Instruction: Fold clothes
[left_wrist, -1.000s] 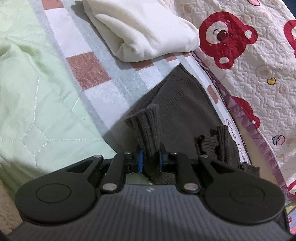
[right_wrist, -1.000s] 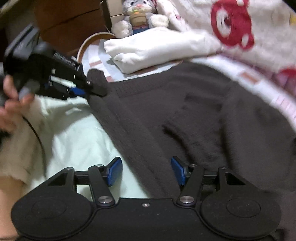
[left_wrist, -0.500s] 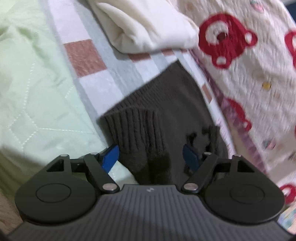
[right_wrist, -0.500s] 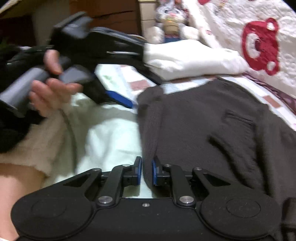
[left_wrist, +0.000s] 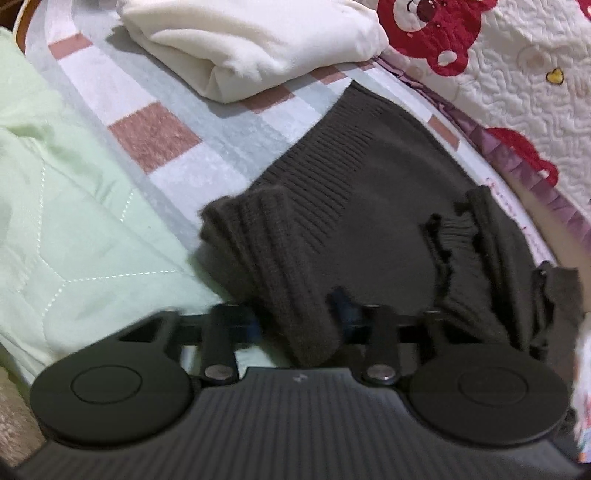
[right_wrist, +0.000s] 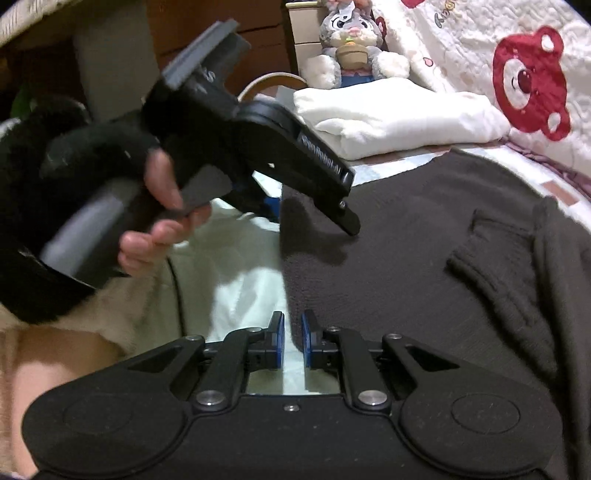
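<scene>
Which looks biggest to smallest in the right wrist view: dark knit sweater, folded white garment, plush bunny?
1. dark knit sweater
2. folded white garment
3. plush bunny
The bunny sits farthest back, so its true size is unsure.

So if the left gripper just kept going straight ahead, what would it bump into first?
Probably the dark brown sweater: its ribbed edge already lies between the left gripper fingers. Beyond it comes the checked sheet, then the folded cream garment. Depth is hard to judge.

Black claw (right_wrist: 291, 341), blue pads (right_wrist: 277, 332) (silver screws), fuzzy black sleeve (right_wrist: 33, 177)
</scene>
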